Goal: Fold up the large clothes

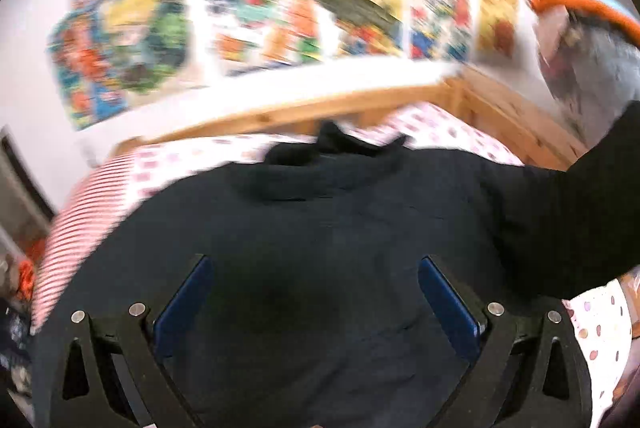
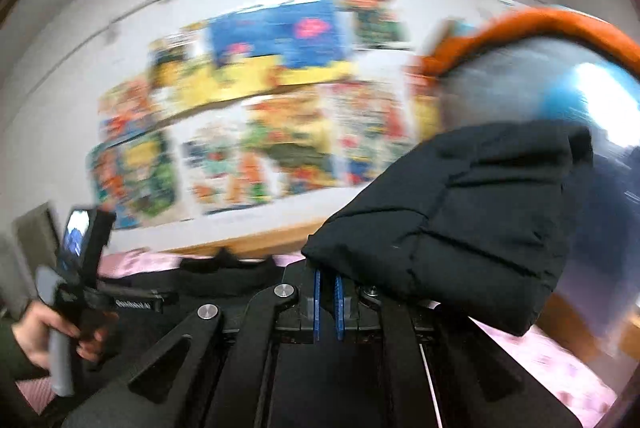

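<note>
**Dark puffer jacket on the bed, one sleeve lifted**

The jacket [image 1: 320, 228] is a dark navy, quilted garment spread flat across the bed [image 1: 440, 124], filling most of the near and middle part of the left wrist view. Its collar lies bunched at the far edge, toward the wooden bed frame [image 1: 280, 108]. On the right, one sleeve [image 2: 472, 212] is raised off the bed; its padded, stitched panels show in the right wrist view, hanging up and to the right of the tool.

The left tool [image 1: 316, 304] stands wide open just above the jacket's body, blue pads far apart, with nothing between them. The right tool [image 2: 328, 302] is drawn nearly together, its blue pads narrow, with the near end of the sleeve right at their tips; it appears to pinch the fabric, though the grip itself is hidden by the cloth.

The bedding is white with pink and red spots, striped red at the left edge. In the right wrist view the person's left hand [image 2: 60, 332] holds the other tool's handle at the near left. Beyond the bed, colourful posters [image 1: 248, 16] cover the white wall, blurred. At the far right an orange and blue object [image 2: 560, 60] stands, too smeared to identify.
</note>
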`<state>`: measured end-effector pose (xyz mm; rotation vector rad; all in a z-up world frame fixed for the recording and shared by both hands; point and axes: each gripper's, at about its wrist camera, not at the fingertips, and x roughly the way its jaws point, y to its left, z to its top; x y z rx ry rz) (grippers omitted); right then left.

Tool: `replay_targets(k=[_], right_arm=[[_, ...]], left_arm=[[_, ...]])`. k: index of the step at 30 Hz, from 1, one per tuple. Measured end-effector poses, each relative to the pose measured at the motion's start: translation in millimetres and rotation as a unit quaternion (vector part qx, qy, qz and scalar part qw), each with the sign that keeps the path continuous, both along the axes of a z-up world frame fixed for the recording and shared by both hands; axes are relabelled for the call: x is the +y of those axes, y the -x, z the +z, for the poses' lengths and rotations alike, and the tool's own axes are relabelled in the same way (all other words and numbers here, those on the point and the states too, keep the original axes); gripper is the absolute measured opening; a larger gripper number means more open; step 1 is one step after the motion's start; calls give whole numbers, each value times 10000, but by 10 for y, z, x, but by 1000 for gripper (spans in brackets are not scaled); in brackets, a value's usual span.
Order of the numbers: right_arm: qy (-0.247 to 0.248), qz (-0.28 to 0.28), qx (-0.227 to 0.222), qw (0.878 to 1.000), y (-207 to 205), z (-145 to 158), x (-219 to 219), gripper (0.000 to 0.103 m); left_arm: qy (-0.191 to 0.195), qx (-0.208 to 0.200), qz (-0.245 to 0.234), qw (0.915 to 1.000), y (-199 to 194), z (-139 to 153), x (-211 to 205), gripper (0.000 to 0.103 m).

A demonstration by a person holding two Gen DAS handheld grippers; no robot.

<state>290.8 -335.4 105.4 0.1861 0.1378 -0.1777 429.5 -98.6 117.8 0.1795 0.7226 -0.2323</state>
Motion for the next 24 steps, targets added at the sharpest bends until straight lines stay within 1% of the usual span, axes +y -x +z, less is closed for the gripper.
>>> replay_targets(k=[2, 4, 5, 7, 9, 11, 12, 13, 14, 15, 16, 17, 19, 20, 22, 24], right_arm=[[182, 427, 99, 9989, -207, 50, 297, 6], [259, 919, 264, 9951, -400, 59, 589, 6], [287, 1169, 418, 9918, -504, 44, 739, 6], [518, 1627, 766, 9823, -688, 5, 1088, 6], [847, 1900, 1084, 9721, -763, -124, 1340, 6], [1150, 2120, 1493, 9589, -876, -276, 1558, 6], [1297, 2228, 1766, 9499, -931, -371, 1662, 6], [1378, 2310, 1959, 9430, -947, -466, 1729, 10], [1467, 2482, 2271, 9302, -975, -584, 1821, 22], [1504, 2671, 2625, 9149, -1013, -701, 1891, 30], [1483, 2836, 2870, 9029, -1013, -801, 1930, 51], [1469, 2946, 2995, 8955, -991, -870, 1951, 61], [1449, 3172, 3177, 8817, -877, -939, 1946, 62], [1417, 3225, 3204, 8794, -849, -933, 1940, 62], [1336, 3234, 3230, 8793, -713, -888, 1827, 62], [1318, 3069, 3229, 8855, -599, -828, 1666, 64]], left_arm=[[90, -78, 290, 9995, 127, 143, 418, 103], [184, -96, 642, 9977, 270, 186, 861, 103], [267, -91, 827, 9962, 341, 179, 1074, 103], [405, 97, 1102, 9930, 454, 126, 1470, 103], [506, 394, 1274, 9898, 510, 8, 1787, 103], [622, 527, 1381, 9871, 566, -122, 2009, 103], [654, 542, 1375, 9868, 597, -189, 2084, 103], [676, 550, 1329, 9873, 616, -244, 2126, 103], [705, 544, 1258, 9881, 634, -289, 2130, 103], [783, 538, 1120, 9892, 642, -347, 2137, 102], [874, 543, 991, 9897, 653, -390, 2120, 102], [954, 543, 887, 9900, 666, -414, 2107, 102], [1136, 559, 611, 9901, 618, -494, 2011, 102], [1180, 577, 483, 9902, 589, -530, 1963, 102], [1145, 607, 284, 9912, 516, -601, 1801, 102], [985, 564, 149, 9934, 427, -683, 1620, 102]])
